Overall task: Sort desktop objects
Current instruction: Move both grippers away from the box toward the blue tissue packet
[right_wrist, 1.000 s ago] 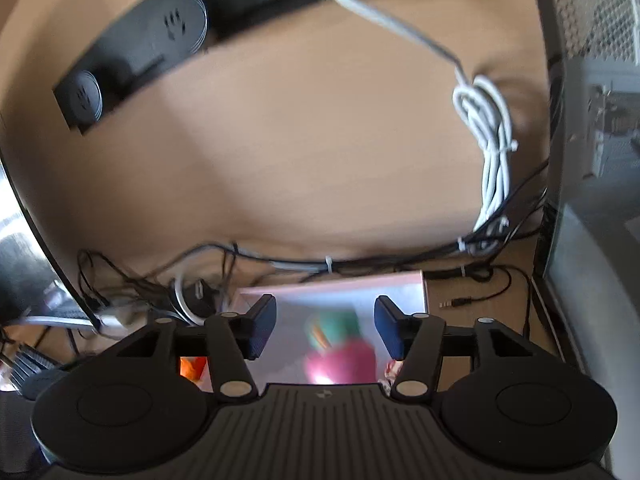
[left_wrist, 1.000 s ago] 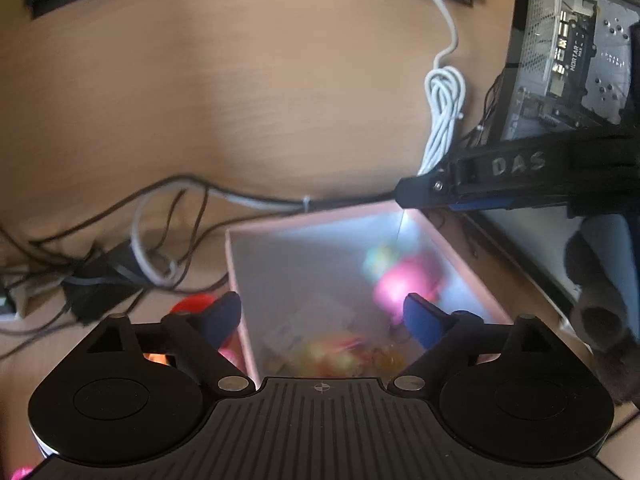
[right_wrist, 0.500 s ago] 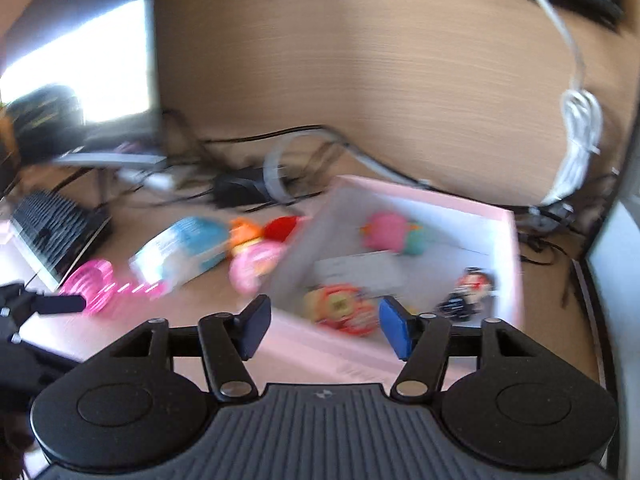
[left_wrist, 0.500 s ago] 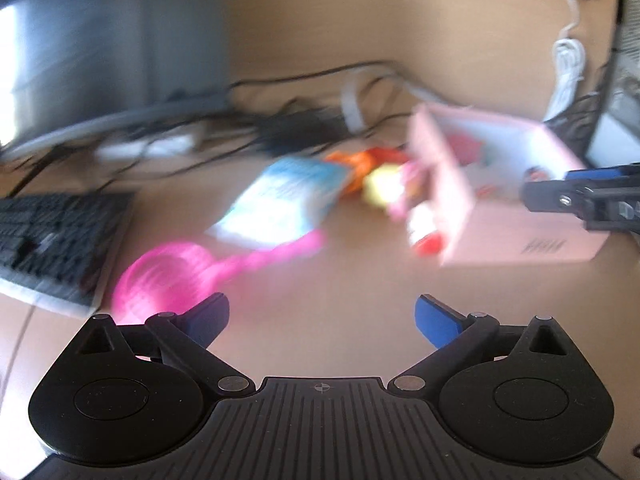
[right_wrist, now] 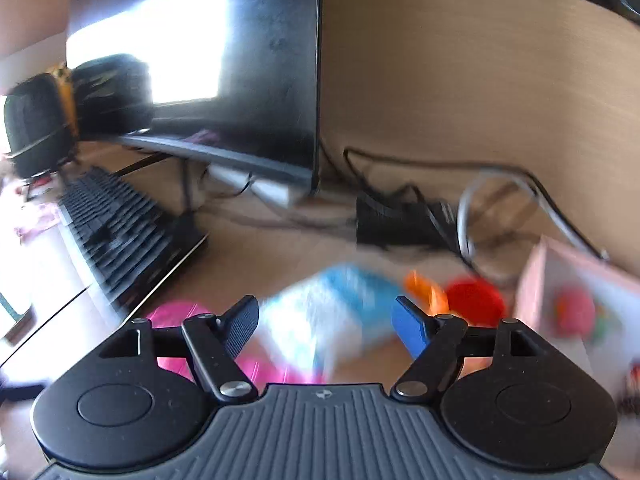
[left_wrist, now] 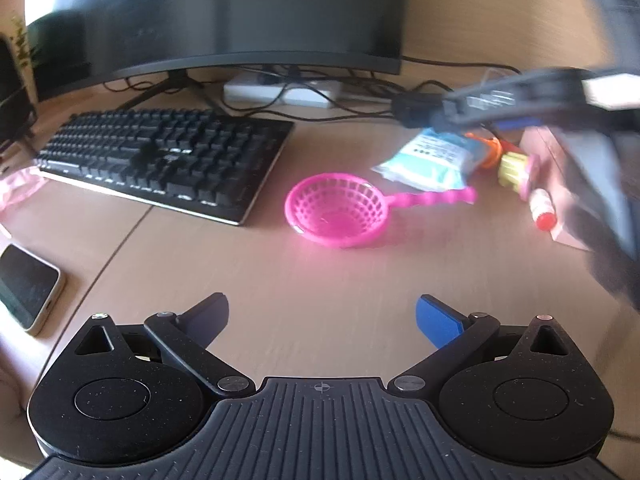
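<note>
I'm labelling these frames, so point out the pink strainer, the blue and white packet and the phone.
pink strainer [left_wrist: 338, 210]: left wrist view, inside its bowl.
blue and white packet [left_wrist: 430, 158]: left wrist view, its printed face.
phone [left_wrist: 24, 284]: left wrist view, its dark screen.

Print shows in places, but none of it can be read.

The blue-and-white packet [left_wrist: 430, 158] carries dark printed lines on its face in the left wrist view, too small and soft to make out; in the right wrist view the same packet is smeared by blur. The black keyboard [left_wrist: 168, 156] has pale marks on its keycaps and a small light mark near its middle, none clear enough to read. The blurred black bar [left_wrist: 496, 102] crossing the upper right of the left wrist view bears pale marks that cannot be read either.
</note>
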A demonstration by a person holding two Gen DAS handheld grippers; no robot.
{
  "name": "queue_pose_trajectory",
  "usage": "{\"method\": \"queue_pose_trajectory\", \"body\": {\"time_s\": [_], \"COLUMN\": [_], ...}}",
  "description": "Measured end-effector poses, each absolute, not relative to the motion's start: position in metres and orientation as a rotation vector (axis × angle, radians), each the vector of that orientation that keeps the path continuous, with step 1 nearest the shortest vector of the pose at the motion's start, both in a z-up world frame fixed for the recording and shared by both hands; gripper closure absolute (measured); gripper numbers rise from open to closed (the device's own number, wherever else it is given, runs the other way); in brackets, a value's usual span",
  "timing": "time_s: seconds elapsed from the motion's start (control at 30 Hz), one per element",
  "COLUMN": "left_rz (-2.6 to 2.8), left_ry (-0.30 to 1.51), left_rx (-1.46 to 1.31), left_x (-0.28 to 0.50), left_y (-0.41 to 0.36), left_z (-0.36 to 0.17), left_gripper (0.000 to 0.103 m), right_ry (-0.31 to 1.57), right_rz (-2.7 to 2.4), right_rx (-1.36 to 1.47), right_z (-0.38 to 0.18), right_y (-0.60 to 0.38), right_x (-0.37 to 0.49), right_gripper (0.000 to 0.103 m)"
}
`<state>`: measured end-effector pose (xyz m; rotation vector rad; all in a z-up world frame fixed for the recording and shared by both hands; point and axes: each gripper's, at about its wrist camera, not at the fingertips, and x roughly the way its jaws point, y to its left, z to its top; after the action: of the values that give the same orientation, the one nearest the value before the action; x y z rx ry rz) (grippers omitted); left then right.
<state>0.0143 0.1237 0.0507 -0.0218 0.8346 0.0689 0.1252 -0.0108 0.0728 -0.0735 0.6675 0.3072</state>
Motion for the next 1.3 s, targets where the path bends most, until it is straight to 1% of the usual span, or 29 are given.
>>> {"method": "queue_pose_trajectory", "body": {"time_s": [0.03,0.07,0.1,0.13,0.17,0.27,0.57,0.73,0.83,0.93,1.03,1.1,1.17,1.3], "left_rz": [0.073,0.080,0.087,0.097,0.111,0.125,0.051,0.020,-0.016,-0.032,-0.030,-0.030,-0.019,-0.059], "left_ry": [0.846,0.861,0.880,0.900,0.917,0.933,0.909,0.908,0.909,0.913,0.927,0.925,0.907,0.829], "left_rx": [-0.038,-0.056,-0.074,-0.091,-0.104,-0.128,-0.147,-0.139,-0.140,-0.144,-0.156,-0.159,-0.101,0.070], "left_x": [0.015,0.015,0.016,0.016,0.017,0.017,0.024,0.028,0.037,0.051,0.072,0.082,0.086,0.075], "left_y": [0.127,0.131,0.135,0.139,0.143,0.150,0.147,0.142,0.135,0.126,0.118,0.112,0.104,0.087], "left_z": [0.050,0.049,0.047,0.045,0.043,0.038,0.042,0.043,0.043,0.041,0.039,0.040,0.043,0.055], "left_gripper": [0.001,0.001,0.000,0.000,0.000,0.000,0.000,0.000,0.000,0.000,0.000,0.000,0.000,0.000], "right_ry": [0.666,0.671,0.687,0.711,0.733,0.720,0.748,0.823,0.837,0.837,0.816,0.795,0.772,0.746], "right_rz": [0.298,0.293,0.292,0.303,0.317,0.363,0.524,0.487,0.416,0.349,0.284,0.257,0.243,0.234], "right_rx": [-0.094,-0.113,-0.132,-0.142,-0.147,-0.183,-0.172,-0.135,-0.138,-0.079,-0.044,-0.017,-0.010,-0.023], "right_z": [0.069,0.064,0.057,0.050,0.047,0.043,0.047,0.039,0.035,0.041,0.049,0.055,0.062,0.067], "right_y": [-0.005,0.000,0.004,0.009,0.009,0.011,-0.009,-0.038,-0.058,-0.083,-0.099,-0.107,-0.112,-0.112], "right_x": [0.139,0.152,0.165,0.173,0.177,0.165,0.070,0.034,0.015,0.001,-0.005,-0.006,-0.008,-0.006], "right_gripper": [0.029,0.033,0.043,0.048,0.052,0.052,0.051,0.052,0.052,0.051,0.045,0.038,0.033,0.032]}}
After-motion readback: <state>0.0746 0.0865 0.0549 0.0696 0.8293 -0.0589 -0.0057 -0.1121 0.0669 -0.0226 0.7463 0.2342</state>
